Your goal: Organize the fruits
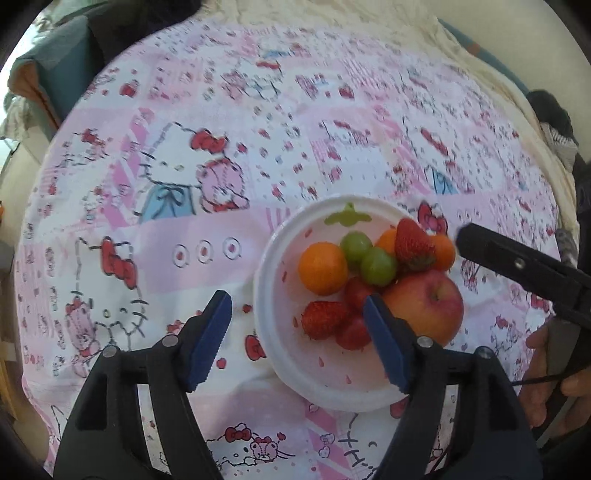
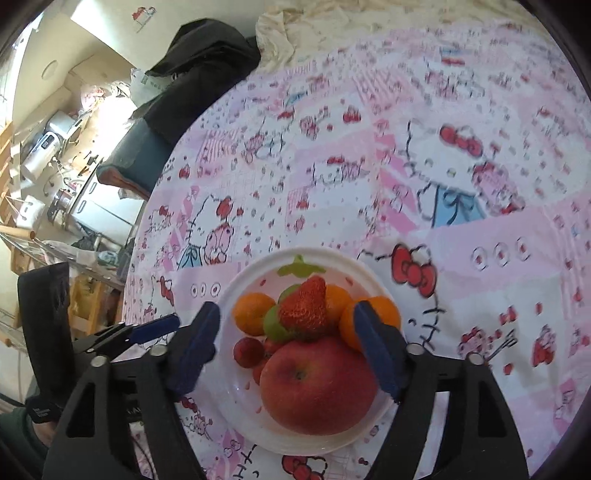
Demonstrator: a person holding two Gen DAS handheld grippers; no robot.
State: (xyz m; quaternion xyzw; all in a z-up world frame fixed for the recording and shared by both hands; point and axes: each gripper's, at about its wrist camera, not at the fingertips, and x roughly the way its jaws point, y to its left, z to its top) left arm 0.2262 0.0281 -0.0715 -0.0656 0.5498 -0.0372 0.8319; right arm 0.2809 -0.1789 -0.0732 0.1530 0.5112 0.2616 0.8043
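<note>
A white plate [image 1: 273, 280] on a pink Hello Kitty cloth holds a red apple [image 1: 428, 306], oranges [image 1: 322, 267], green grapes [image 1: 376, 266], strawberries [image 1: 323, 319] and small red fruits. My left gripper [image 1: 297, 308] is open and empty over the plate's left rim. My right gripper [image 2: 284, 321] is open and empty above the apple [image 2: 317, 384], with a strawberry [image 2: 303, 310] on top of the pile between its fingers. The plate rim shows in the right wrist view [image 2: 236, 291]. The right gripper shows at the right of the left wrist view [image 1: 517, 262].
The cloth [image 1: 221, 155] covers a round table. Beige fabric [image 1: 332, 14] and dark clothing [image 2: 199, 70] lie at the far edge. A cluttered room [image 2: 55, 155] lies beyond the table's left edge. The left gripper's blue fingers [image 2: 155, 328] sit beside the plate.
</note>
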